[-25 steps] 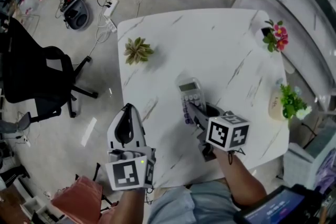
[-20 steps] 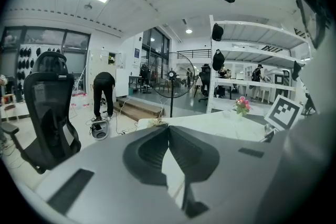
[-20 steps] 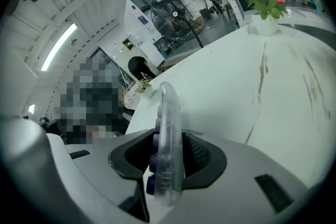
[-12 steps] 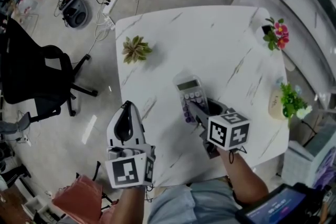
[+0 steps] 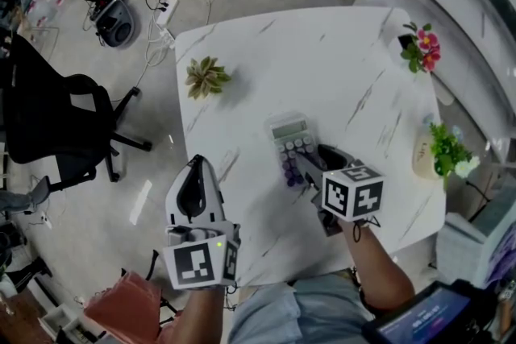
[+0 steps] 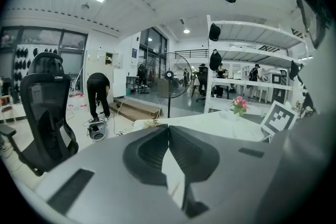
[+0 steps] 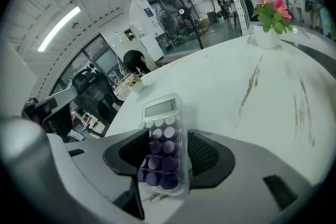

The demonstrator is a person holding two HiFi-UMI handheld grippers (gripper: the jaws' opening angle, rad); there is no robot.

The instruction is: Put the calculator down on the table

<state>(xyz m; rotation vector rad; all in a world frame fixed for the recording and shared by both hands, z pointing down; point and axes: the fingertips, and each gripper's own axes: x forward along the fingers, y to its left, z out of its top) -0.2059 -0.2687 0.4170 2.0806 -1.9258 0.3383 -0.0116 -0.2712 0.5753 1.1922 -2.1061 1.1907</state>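
White marble table (image 5: 339,68) is under your right hand. Your right forearm comes in from the near edge, and the right gripper (image 5: 313,159) tilts down toward the top, with its marker cube on the upper side. Its jaws are opening. The calculator (image 7: 164,139) is between them, but the pads do not press on it: on the right side you can see a thin gap, and on the left side the pad is just beside the casing.

The calculator lies on the table, near the middle of the near half, with the keys facing up. Its long axis runs in the same line as the right gripper. The end with the display points away from you, toward the far side of the table and a little to the left in the head view. The end with the purple keys is nearest to you, between the two jaws.

Your left gripper (image 5: 194,165) is at the left edge of the table, well apart from the calculator. It points almost level, away from you. Its jaws are together and nothing is between them.

Far from both grippers, a small green plant (image 5: 207,76) stands near the left edge, and a pot of pink flowers (image 5: 422,51) stands at the far right corner.
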